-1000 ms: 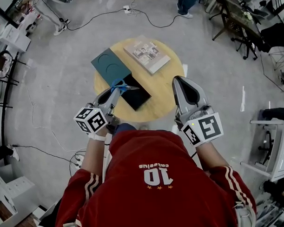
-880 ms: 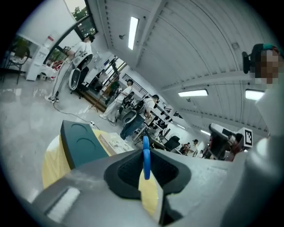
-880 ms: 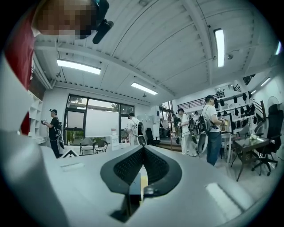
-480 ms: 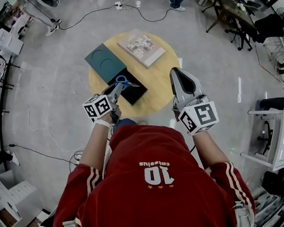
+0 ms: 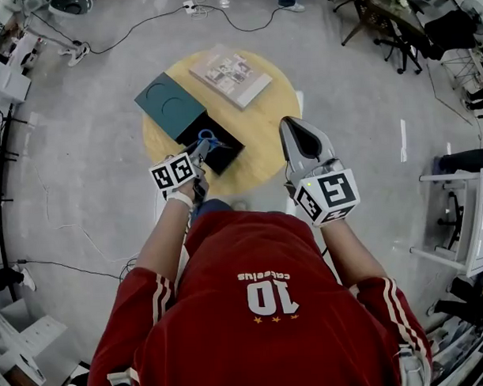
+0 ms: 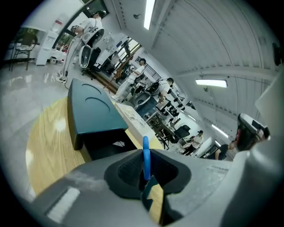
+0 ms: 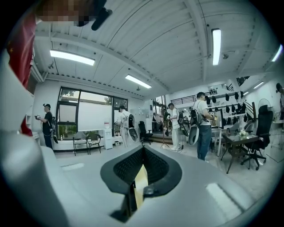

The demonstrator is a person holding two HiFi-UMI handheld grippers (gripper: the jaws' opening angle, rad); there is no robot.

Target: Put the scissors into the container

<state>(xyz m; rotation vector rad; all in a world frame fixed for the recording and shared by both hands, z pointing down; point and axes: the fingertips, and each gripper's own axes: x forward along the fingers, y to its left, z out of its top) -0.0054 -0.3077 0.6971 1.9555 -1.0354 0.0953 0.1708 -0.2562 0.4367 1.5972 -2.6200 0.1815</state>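
Head view: round light-wood table (image 5: 265, 140) on a grey floor, w/ a person in a red jersey (image 5: 261, 306) standing at its near edge. On the table's left side lies a dark teal flat lid w/ an embossed circle (image 5: 167, 105); just beside it, nearer the person, is the open black rectangular container (image 5: 222, 149); at the far side, apart from both, is a pale printed book (image 5: 230, 75). The left gripper (image 5: 202, 152) reaches over the container's near-left edge, clamped on the blue-handled scissors (image 5: 207, 139), whose handle loop hangs above the container's black interior; can't tell if the scissors touch it. The right gripper (image 5: 290, 125) hovers off the table's right edge, jaws together, nothing in them. Left gripper view: the left gripper (image 6: 144, 153) has its jaws pinched on the scissors (image 6: 145, 155), the blue handle standing up edge-on btwn the pads. Beyond are the teal lid (image 6: 91, 108), the dark container (image 6: 104, 144) below it, the wood tabletop (image 6: 44, 142) and the book (image 6: 133, 117). Right gripper view: the right gripper (image 7: 142, 153) shows both pads closed w/ only a thin slit, holding nothing, aimed out at a bright workshop w/ people standing in the bg.
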